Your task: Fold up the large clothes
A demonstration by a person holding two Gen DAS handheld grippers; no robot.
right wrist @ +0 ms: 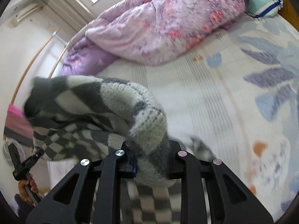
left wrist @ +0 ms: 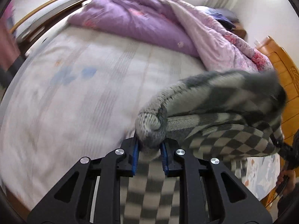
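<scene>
While clamped by both hand-held grippers, sweater [left wrist: 214, 112] aloft

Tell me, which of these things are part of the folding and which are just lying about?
Part of the job: checkered sweater, left gripper, right gripper, both clamped on it.
Just lying about: purple quilt, pillow, bedsheet.

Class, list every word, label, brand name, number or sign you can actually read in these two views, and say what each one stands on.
None can be read.
The pillow at the head of the bed bears a small mark near its top edge, too small and blurred to read.
The wooden headboard shows carved ornament, not letters.
The checkered sweater, the quilt and the bedsheet show patterns only.
</scene>
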